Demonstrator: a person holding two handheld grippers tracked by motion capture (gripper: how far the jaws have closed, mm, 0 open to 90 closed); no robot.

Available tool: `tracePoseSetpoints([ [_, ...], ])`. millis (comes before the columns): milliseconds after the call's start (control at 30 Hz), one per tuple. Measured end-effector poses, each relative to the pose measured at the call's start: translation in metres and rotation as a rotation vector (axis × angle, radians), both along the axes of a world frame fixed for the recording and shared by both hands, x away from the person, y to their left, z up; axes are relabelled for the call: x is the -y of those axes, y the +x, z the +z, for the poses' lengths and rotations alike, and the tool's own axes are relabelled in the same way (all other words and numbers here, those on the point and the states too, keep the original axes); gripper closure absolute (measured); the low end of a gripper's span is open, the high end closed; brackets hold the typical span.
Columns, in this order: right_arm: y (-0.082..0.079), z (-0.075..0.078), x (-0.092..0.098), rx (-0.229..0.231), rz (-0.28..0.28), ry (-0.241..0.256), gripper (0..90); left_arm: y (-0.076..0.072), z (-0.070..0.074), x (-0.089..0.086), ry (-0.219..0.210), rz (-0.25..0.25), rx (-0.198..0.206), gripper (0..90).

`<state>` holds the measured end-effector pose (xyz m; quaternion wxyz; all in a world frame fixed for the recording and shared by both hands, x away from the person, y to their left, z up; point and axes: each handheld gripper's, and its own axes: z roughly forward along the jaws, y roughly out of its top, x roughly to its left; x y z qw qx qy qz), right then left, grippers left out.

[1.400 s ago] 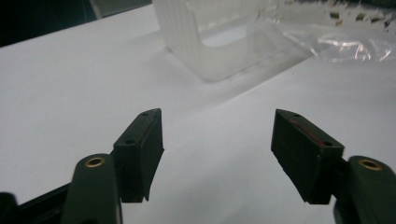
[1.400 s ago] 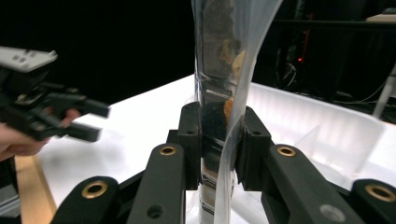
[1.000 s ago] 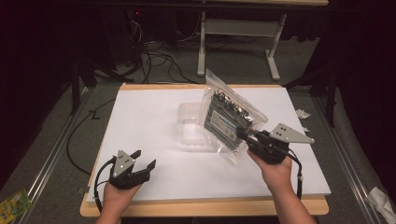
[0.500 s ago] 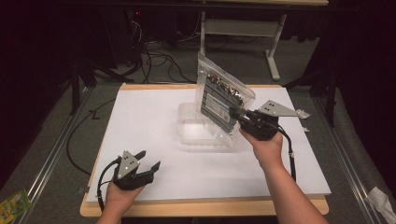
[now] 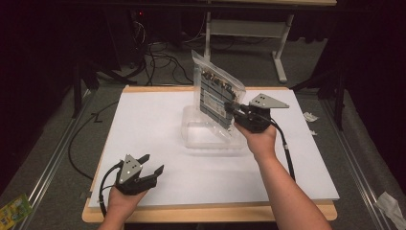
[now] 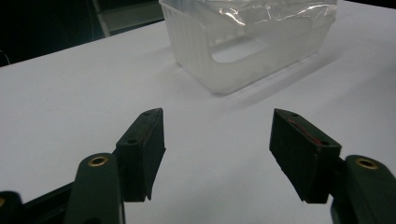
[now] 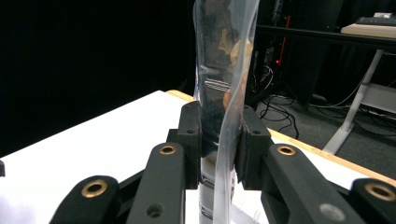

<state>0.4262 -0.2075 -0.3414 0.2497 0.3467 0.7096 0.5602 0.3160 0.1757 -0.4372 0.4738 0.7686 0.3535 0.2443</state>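
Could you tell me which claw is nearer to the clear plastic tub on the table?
The right claw: it is above the tub, clamping a plastic bag. The left claw sits open near the table's front edge, well short of the tub.

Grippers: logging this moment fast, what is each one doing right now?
Left claw: open, empty, low over the white table.
Right claw: closed on the clear plastic bag, held above the clear bin.

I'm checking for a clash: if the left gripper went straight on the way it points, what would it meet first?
Probably the clear plastic bin. The left gripper, jaws open, points across bare white tabletop toward it, nothing between; depth is hard to judge.
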Motion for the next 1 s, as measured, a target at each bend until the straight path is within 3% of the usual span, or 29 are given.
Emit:
tracePoseSetpoints([
  [633, 0.027, -0.019, -0.028, -0.038, 0.013, -0.05, 76.2, 0.001, 0.001, -0.001, -0.016, 0.003, -0.006, 36.0],
  [1000, 0.03, -0.027, -0.034, -0.042, 0.016, -0.061, 76.1, 0.001, 0.001, 0.0, -0.019, -0.002, -0.01, 36.1],
])
